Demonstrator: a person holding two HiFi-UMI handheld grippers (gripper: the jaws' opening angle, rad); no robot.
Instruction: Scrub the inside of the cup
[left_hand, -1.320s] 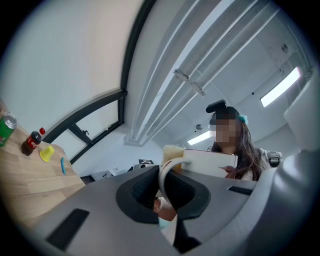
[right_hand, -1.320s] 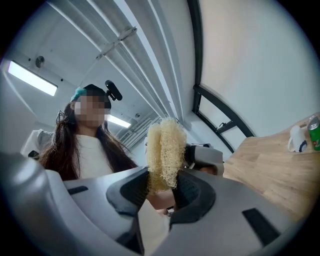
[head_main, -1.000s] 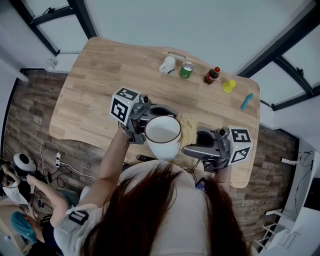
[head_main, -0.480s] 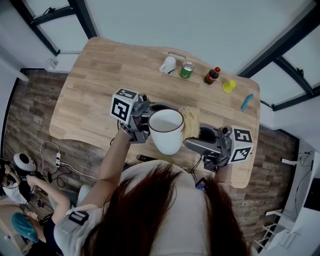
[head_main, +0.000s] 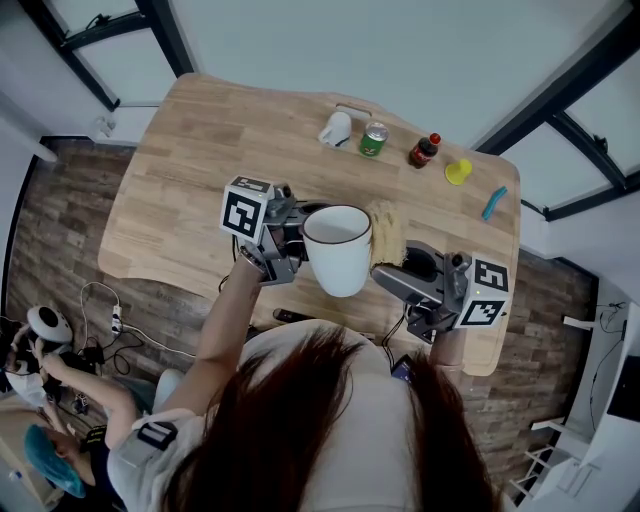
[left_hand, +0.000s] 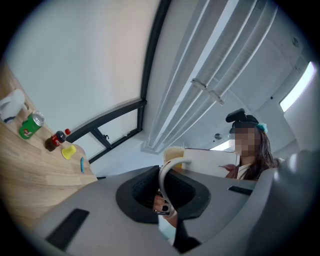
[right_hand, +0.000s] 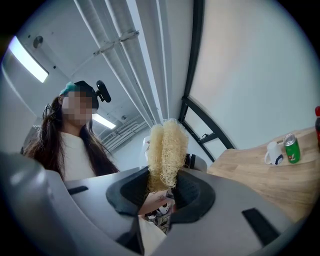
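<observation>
In the head view a white cup (head_main: 338, 247) with a dark rim is lifted over the wooden table (head_main: 190, 180), mouth up and tipped a little. My left gripper (head_main: 290, 237) is shut on the cup's handle (left_hand: 170, 170), which shows as a thin white loop between the jaws in the left gripper view. My right gripper (head_main: 395, 258) is shut on a pale yellow loofah scrubber (head_main: 385, 234), held just right of the cup's rim. In the right gripper view the scrubber (right_hand: 166, 152) sticks up from between the jaws.
At the table's far edge stand a small white mug (head_main: 335, 129), a green can (head_main: 373, 139), a dark bottle with a red cap (head_main: 423, 151), a yellow object (head_main: 458, 172) and a teal object (head_main: 493, 203). Another person (head_main: 40, 380) is at the lower left on the floor.
Both grippers have risen. The cup moved up and slightly right, tipping more upright; the scrubber rose from beside the cup's lower side to level with its rim.
</observation>
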